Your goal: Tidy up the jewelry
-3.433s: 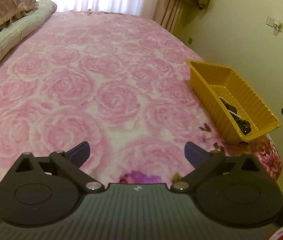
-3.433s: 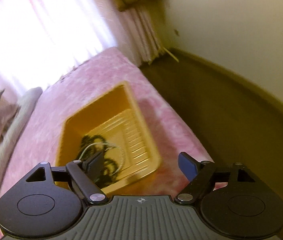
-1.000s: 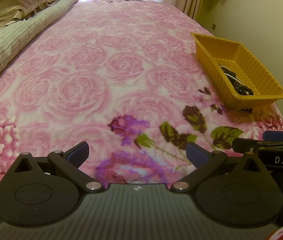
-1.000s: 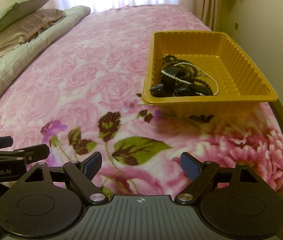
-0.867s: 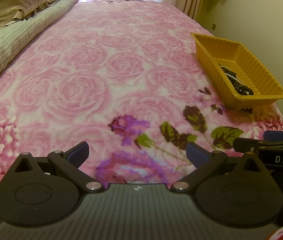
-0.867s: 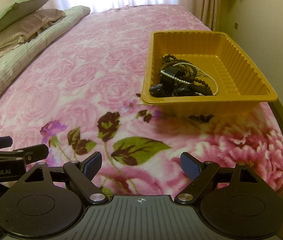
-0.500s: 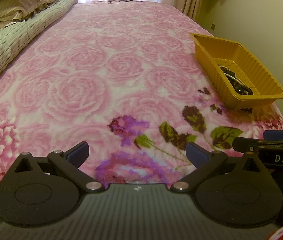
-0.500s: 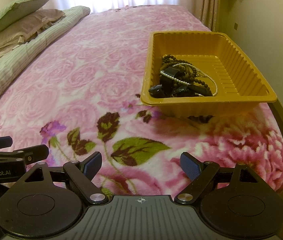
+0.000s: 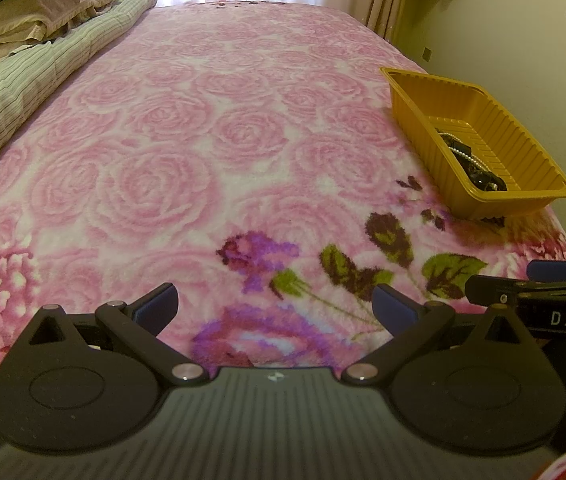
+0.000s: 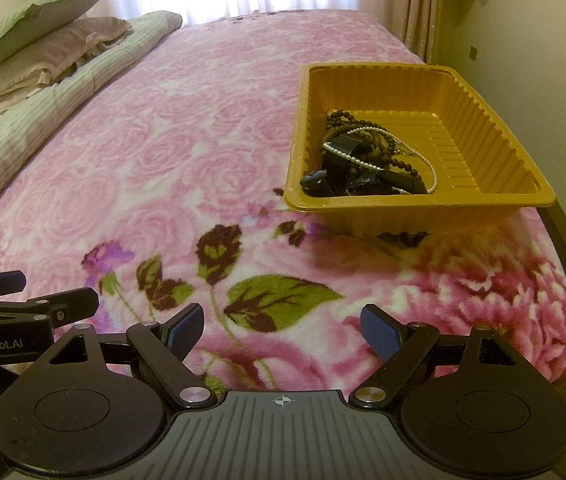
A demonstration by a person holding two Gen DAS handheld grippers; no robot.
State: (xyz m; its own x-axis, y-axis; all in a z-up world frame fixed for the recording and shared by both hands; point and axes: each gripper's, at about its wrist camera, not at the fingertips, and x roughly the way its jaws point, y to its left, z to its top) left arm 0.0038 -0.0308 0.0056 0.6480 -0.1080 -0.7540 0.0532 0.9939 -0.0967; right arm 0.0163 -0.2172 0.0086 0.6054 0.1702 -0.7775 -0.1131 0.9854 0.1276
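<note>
Jewelry (image 10: 367, 162) lies heaped in the near-left corner of the yellow tray (image 10: 495, 148) at the bed's right edge: dark beads, a pearl strand, black pieces, tangled. Both claws, left gripper (image 9: 275, 306) and right gripper (image 10: 281, 332), stand released and empty, well short. Advised: approach from above, lift one strand only

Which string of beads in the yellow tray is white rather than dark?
The pearl necklace, draped over the black pieces in the yellow tray. Its small white beads stand out from the dark brown bead strands beside it.
</note>
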